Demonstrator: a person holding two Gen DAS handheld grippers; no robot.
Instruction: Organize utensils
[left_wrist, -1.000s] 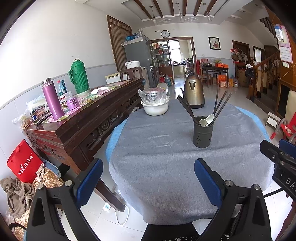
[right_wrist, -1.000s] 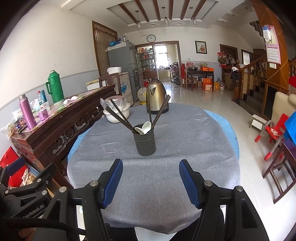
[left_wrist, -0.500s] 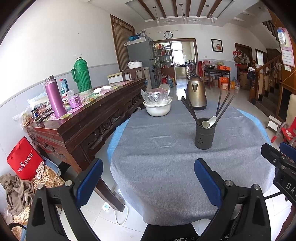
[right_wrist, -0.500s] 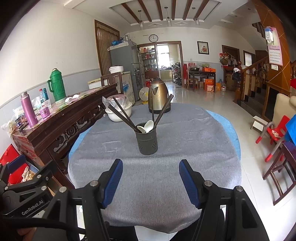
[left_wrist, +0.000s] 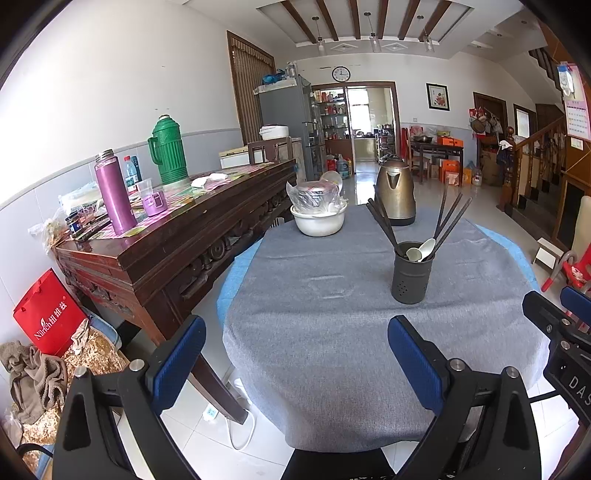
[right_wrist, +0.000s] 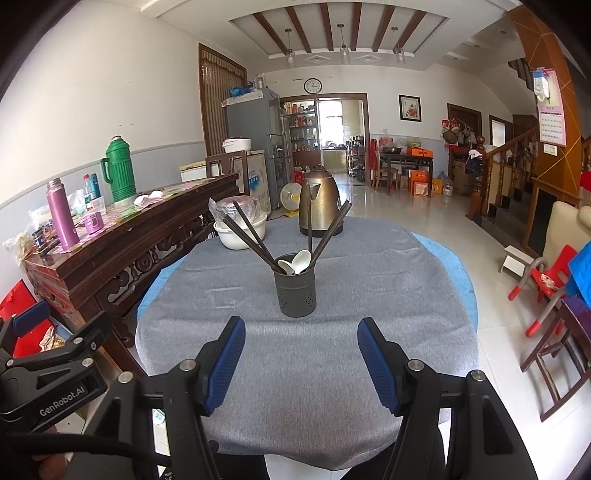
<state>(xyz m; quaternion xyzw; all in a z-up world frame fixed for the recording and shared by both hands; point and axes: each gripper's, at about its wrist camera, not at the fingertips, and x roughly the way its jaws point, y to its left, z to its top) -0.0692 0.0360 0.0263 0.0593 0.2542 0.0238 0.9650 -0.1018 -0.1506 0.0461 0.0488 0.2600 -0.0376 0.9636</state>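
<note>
A dark perforated utensil holder (left_wrist: 411, 275) (right_wrist: 295, 286) stands upright on the round grey-clothed table (left_wrist: 325, 332) (right_wrist: 303, 354). It holds several dark chopsticks (left_wrist: 448, 218) (right_wrist: 251, 236) and white spoons (left_wrist: 421, 252) (right_wrist: 297, 261). My left gripper (left_wrist: 295, 354) is open and empty, near the table's front edge, left of the holder. My right gripper (right_wrist: 301, 354) is open and empty, over the table's near part, straight in front of the holder. The right gripper's side also shows in the left wrist view (left_wrist: 561, 332).
A brass kettle (left_wrist: 394, 195) (right_wrist: 320, 206) and a white basin with a plastic-wrapped bowl (left_wrist: 318, 212) (right_wrist: 240, 225) stand at the table's far side. A wooden sideboard (left_wrist: 166, 236) with flasks runs along the left. Chairs (right_wrist: 546, 280) stand to the right.
Both views have risen and tilted slightly, so the holder and table sit a little lower in frame. Both grippers stay open and empty.
</note>
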